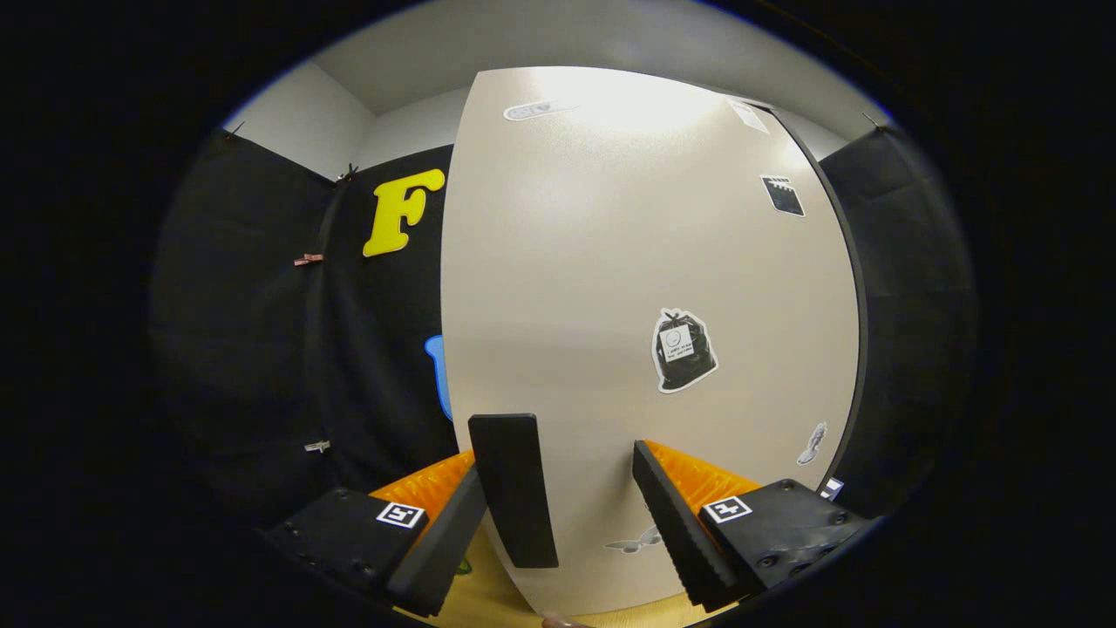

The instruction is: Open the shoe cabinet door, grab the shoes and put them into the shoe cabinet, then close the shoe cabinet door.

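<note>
- Close up, facing the shoe cabinet door (610, 288), a pale beige panel standing just ahead of the gripper (575, 488) and bearing several stickers.
- Holding the fingers apart, with a clear gap between them and nothing clamped.
- Straddling the door's black handle (513, 488): an upright dark bar mounted near the panel's left edge, sitting between the fingers and nearer the left one.
- Cannot tell whether the left finger is touching the handle; the right finger (676, 523) standing apart from it.
- Showing a black bag-shaped sticker (683, 351) beyond the right finger, roughly mid-height on the panel.
- Carrying smaller stickers too: a dark square one (783, 194) near the upper right, a pale oblong one (534, 111) near the top, a small grey figure (813, 443) low near the right edge.
- Catching glare from overhead light on the upper part of the panel.
- Backing onto black booth cloth (366, 349) on both sides, with white wall (305, 122) above the cloth.
- Resting over a yellowish wood floor (497, 602) visible beneath the door's lower edge.
</note>
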Available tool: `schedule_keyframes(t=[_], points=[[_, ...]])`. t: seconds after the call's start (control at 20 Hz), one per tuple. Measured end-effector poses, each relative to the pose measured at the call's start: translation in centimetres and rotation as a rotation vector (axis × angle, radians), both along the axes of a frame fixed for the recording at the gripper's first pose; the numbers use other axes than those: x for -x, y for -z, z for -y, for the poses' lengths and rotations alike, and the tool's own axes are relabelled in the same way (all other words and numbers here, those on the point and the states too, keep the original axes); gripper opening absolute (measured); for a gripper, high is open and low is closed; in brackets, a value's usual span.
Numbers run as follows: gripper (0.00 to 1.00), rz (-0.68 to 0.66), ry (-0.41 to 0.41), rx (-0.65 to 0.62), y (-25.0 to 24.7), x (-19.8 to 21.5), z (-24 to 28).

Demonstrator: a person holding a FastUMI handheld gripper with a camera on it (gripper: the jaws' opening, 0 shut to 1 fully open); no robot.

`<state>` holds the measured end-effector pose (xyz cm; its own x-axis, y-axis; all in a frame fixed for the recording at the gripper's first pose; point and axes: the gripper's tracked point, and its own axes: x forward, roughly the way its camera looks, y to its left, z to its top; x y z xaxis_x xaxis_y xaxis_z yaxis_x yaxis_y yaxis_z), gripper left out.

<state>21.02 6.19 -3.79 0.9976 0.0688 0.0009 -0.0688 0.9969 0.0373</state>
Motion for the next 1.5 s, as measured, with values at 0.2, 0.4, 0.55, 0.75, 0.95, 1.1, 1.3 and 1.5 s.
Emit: schedule_keyframes(t=[0.2, 0.4, 0.55, 0.75, 0.95, 1.1, 1.3, 1.5], points=[[0.99, 0.006, 0.028, 0.000, 0.2, -1.8, 0.1], [1.00, 0.011, 0.066, 0.030, 0.4, -2.9, 0.0], [0.99, 0.013, 0.093, 0.058, 0.5, -3.8, 0.0], [0.99, 0.013, 0.131, 0.077, 0.7, -4.8, 0.0], [0.99, 0.021, 0.162, 0.082, 0.9, -5.5, 0.1], [0.99, 0.014, 0.173, 0.074, 1.2, -5.6, 0.0], [0.99, 0.028, 0.160, 0.064, 0.6, -4.5, -0.4], [0.99, 0.049, 0.142, 0.060, -0.7, -2.3, -0.6]])
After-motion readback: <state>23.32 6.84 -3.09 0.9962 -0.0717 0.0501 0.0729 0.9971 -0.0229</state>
